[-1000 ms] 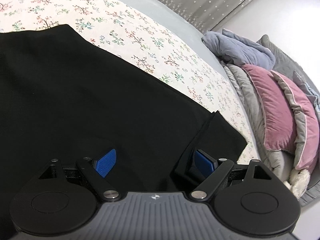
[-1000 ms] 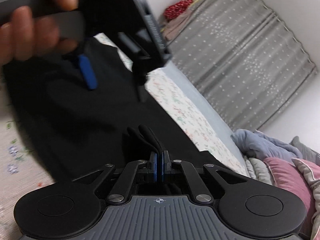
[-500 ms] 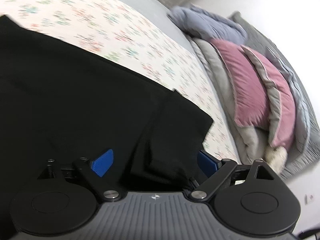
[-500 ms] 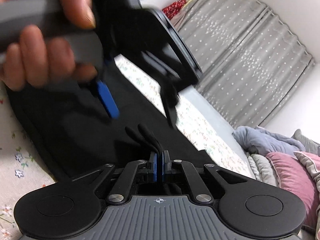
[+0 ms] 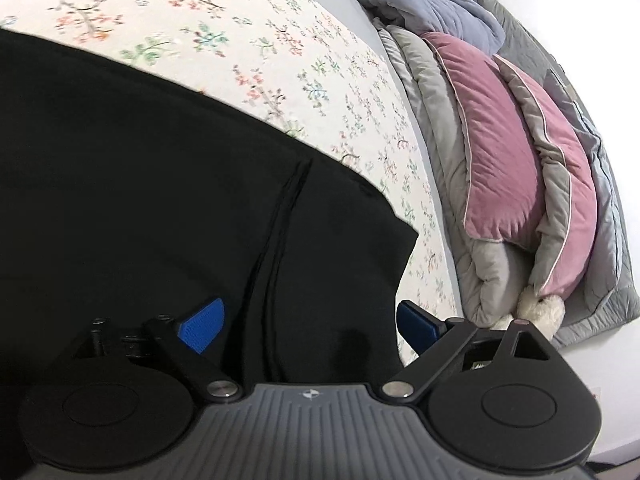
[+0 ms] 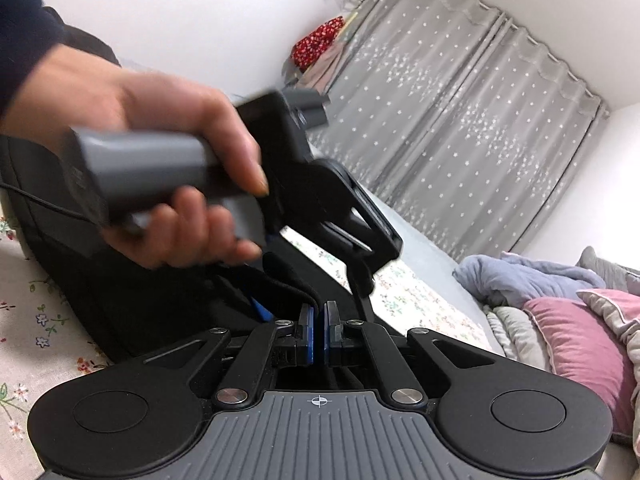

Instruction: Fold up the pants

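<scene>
the black pants (image 5: pixel 132 184) lie spread across the bed (image 5: pixel 248 40), over its flower-print sheet, filling the left and middle of the left wrist view. a seam or fold line runs down the cloth toward the left gripper (image 5: pixel 308 322), whose blue pads (image 5: pixel 202 324) stand wide apart, one over the dark cloth and the other at the pants' right edge; nothing is pinched between them. to the right, at the head of the bed, a pink pillow (image 5: pixel 504 152) rests on a gray quilt (image 5: pixel 488 272), with a bluish blanket (image 5: pixel 424 8) bunched above and something white and fluffy (image 5: pixel 540 308) tucked below.

in the right wrist view, a hand (image 6: pixel 160 140) at upper left holds the gray handle of the left gripper, a bit blurred, above the pants. below it, in the middle, the right gripper (image 6: pixel 319 330) has its pads drawn together on a raised fold of the pants' edge. gray star-dotted curtains (image 6: pixel 460 128) hang behind, and the pillow and blanket sit at far right.
</scene>
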Tool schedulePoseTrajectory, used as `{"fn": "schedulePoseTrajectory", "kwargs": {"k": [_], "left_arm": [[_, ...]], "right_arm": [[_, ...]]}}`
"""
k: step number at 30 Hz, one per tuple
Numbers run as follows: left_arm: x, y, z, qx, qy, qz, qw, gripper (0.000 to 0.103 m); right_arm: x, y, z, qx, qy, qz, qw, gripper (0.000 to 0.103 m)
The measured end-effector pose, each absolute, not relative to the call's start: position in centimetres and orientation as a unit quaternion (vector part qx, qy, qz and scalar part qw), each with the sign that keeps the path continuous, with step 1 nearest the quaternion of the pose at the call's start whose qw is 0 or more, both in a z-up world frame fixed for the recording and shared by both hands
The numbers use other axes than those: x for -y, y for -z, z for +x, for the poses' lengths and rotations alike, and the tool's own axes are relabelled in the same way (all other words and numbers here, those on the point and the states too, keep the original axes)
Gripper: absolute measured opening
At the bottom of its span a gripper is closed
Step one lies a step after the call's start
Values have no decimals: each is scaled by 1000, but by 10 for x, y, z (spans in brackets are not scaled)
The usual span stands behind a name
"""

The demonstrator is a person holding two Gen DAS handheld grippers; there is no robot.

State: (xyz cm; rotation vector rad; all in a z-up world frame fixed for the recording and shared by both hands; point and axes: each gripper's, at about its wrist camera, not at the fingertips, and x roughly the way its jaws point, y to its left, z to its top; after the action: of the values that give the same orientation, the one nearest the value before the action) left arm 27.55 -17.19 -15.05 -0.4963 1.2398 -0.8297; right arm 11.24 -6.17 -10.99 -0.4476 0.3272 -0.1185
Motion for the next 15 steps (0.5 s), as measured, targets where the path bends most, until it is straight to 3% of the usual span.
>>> {"fn": "schedulePoseTrajectory", "kwargs": {"k": [1,5,7,9,15], "left_arm": [[176,150,276,-557,374,-223,707,97],[184,146,275,-549,393,-221,704,72],[186,148,274,-553,390,-218,703,49],[186,150,271,-559,382,-209,706,6],[168,132,255,-525,376,-224,730,6]], "right_arm": [[63,109,111,-158,60,-221,960,4],[70,107,107,-158,69,-208,963,4],[74,106,105,-157,75,-204,963,4],[78,104,103,-156,82,-199,964,4],[80,99,97,-144,92,-190,967,4]]}}
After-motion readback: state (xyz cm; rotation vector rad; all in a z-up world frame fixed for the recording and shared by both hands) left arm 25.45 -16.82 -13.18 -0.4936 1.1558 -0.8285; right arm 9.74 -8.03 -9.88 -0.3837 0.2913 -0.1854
